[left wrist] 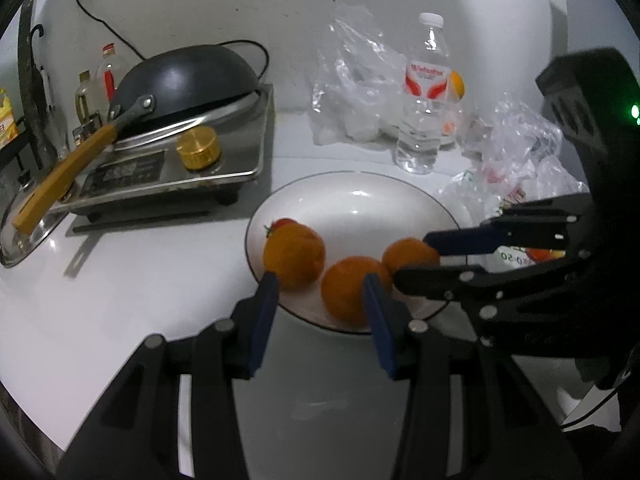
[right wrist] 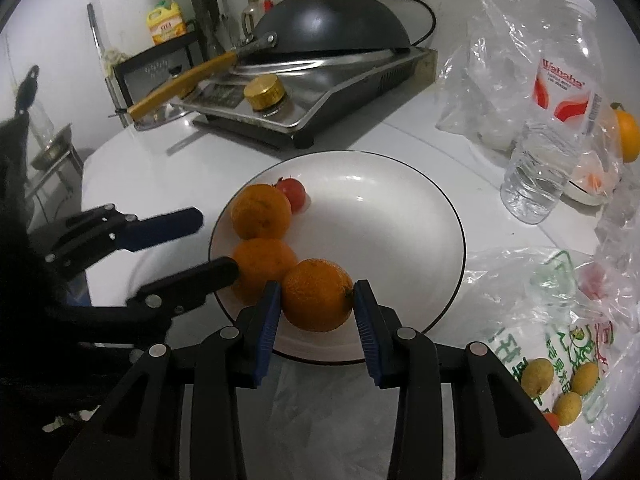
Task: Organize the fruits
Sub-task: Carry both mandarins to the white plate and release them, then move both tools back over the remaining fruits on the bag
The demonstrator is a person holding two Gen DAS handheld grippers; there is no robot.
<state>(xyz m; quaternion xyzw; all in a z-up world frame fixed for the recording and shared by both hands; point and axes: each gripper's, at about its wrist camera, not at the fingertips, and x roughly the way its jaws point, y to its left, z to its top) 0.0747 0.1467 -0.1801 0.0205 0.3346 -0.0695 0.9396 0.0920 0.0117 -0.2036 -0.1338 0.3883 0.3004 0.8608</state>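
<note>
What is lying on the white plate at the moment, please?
The white plate holds three oranges and one small red fruit, partly hidden behind the far orange.

Left gripper (left wrist: 320,308) open; right gripper (right wrist: 316,302) apparently closed, gripping.

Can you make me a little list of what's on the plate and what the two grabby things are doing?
plate: round white plate with dark rim
fruit on plate: three round oranges, one small red tomato
right tool: pads on either side of the nearest orange
left tool: open, empty, at the plate's edge
nearby: clear plastic water bottle
</note>
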